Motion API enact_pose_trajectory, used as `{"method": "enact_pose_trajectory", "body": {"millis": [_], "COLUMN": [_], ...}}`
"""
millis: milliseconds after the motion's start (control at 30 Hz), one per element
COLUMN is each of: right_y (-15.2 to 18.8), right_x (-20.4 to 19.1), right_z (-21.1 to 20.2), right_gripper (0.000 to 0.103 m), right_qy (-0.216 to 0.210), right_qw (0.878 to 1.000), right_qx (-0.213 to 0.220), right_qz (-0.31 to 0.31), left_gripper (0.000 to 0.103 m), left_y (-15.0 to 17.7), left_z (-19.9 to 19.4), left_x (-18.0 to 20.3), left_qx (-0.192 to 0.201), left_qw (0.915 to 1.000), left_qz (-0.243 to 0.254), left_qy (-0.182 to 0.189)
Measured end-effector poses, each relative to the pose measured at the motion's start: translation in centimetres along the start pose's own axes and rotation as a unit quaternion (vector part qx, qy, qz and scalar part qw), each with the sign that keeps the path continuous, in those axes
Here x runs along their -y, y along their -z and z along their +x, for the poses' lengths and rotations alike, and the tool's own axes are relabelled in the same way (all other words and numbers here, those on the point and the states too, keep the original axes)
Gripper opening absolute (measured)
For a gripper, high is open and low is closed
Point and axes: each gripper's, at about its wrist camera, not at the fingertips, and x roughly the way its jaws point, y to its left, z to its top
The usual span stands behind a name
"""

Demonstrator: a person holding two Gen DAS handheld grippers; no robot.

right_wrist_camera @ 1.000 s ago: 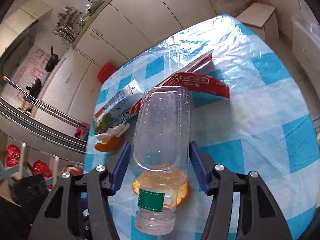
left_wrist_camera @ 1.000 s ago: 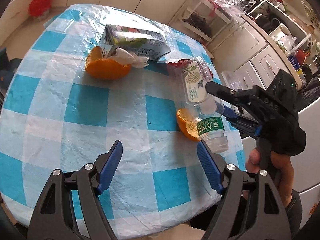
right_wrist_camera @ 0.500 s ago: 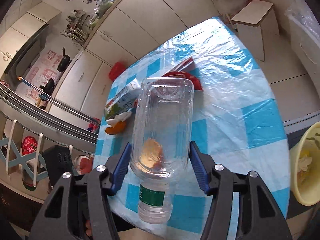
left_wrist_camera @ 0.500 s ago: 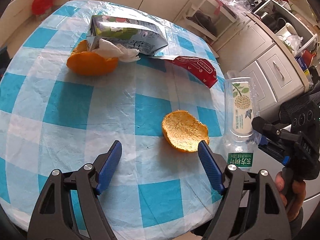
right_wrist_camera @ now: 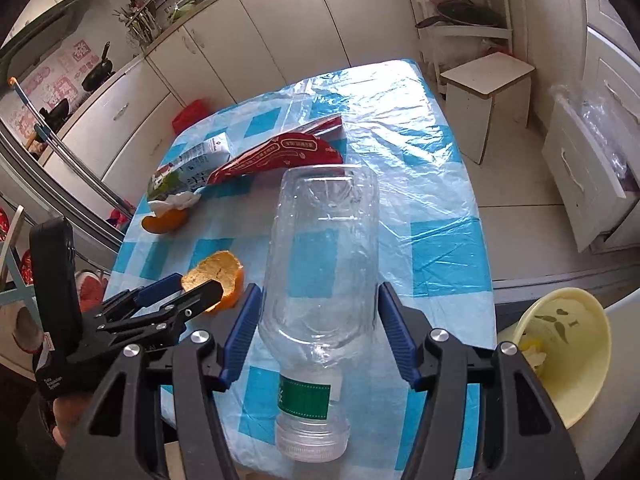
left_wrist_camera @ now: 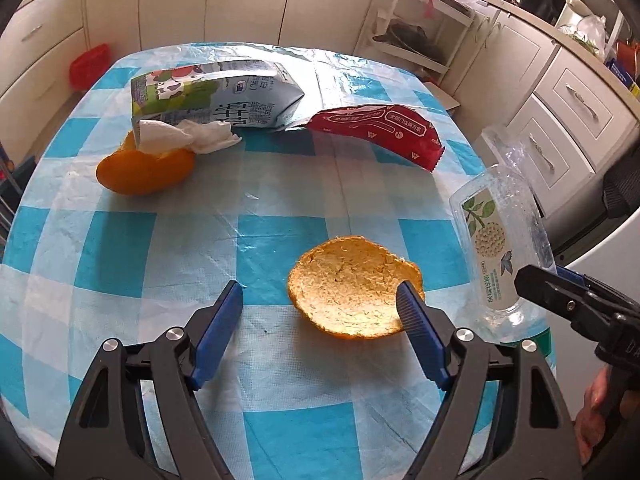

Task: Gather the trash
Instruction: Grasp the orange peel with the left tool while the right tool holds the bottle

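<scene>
**Bottle carried off the table's edge**

Since a second ago, the clear plastic bottle [right_wrist_camera: 320, 280] has gone from lying over the near orange peel [left_wrist_camera: 354, 286] to hanging past the right rim of the checked tablecloth [left_wrist_camera: 160, 248], cap end toward the camera. The right gripper [right_wrist_camera: 318, 334] has just been easing its jaws wider, yet the blue pads sit against the bottle's sides and it hangs between them (no other support shows). Below and to the right of it stands a yellow basin [right_wrist_camera: 568, 344] on the floor.

The left gripper [left_wrist_camera: 320, 306] has drifted toward the peel; its jaws stand apart and empty, the right pad overlapping the peel's edge in view. Farther back lie a milk carton [left_wrist_camera: 216, 94], a crumpled tissue [left_wrist_camera: 188, 136], a second orange peel [left_wrist_camera: 144, 170] and a red wrapper [left_wrist_camera: 376, 130].
</scene>
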Motion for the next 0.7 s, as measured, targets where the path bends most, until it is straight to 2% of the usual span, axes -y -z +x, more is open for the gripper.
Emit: {"method": "enact_pose_trajectory", "body": {"millis": [100,167,200,300,333,400,467,700], "right_y": [0.4,0.6,0.7,0.7,0.8,0.7,0.6,0.7], "right_x": [-0.2,-0.5,-0.6,-1.0,-1.0,-1.1,-1.3,-2.8], "right_z": [0.7,0.9,0.9,0.9,0.9,1.0,1.1,1.4], "right_gripper": [0.063,0.064,0.064,0.065,0.065,0.064,0.059,0.058], "right_qy": [0.025,0.039,0.044,0.056,0.059,0.061,0.061,0.048], "right_qw": [1.000,0.999,0.999,0.997,0.997,0.997,0.997,0.996], "right_qx": [-0.003,-0.002,0.003,0.012,0.013,0.015,0.017,0.011], "right_qz": [-0.015,-0.026,-0.031,-0.044,-0.045,-0.049,-0.053,-0.073], "left_gripper": [0.074,0.068,0.061,0.023,0.015,0.014,0.012,0.011], "left_y": [-0.1,-0.2,-0.3,-0.3,-0.3,-0.1,0.1,0.5], "left_z": [-0.1,0.0,0.0,0.5,0.6,0.4,-0.1,-1.9], "left_x": [-0.2,-0.3,-0.3,0.2,0.3,0.2,-0.3,-3.2], "left_qx": [0.005,0.009,0.011,0.005,0.002,0.002,0.003,0.012], "left_qw": [0.9999,0.9997,0.9996,0.9998,0.9997,0.9997,0.9998,0.9996], "left_qz": [-0.013,-0.022,-0.022,-0.010,-0.004,0.005,0.010,0.008], "left_qy": [0.006,0.010,0.012,0.019,0.023,0.023,0.018,-0.026]}}
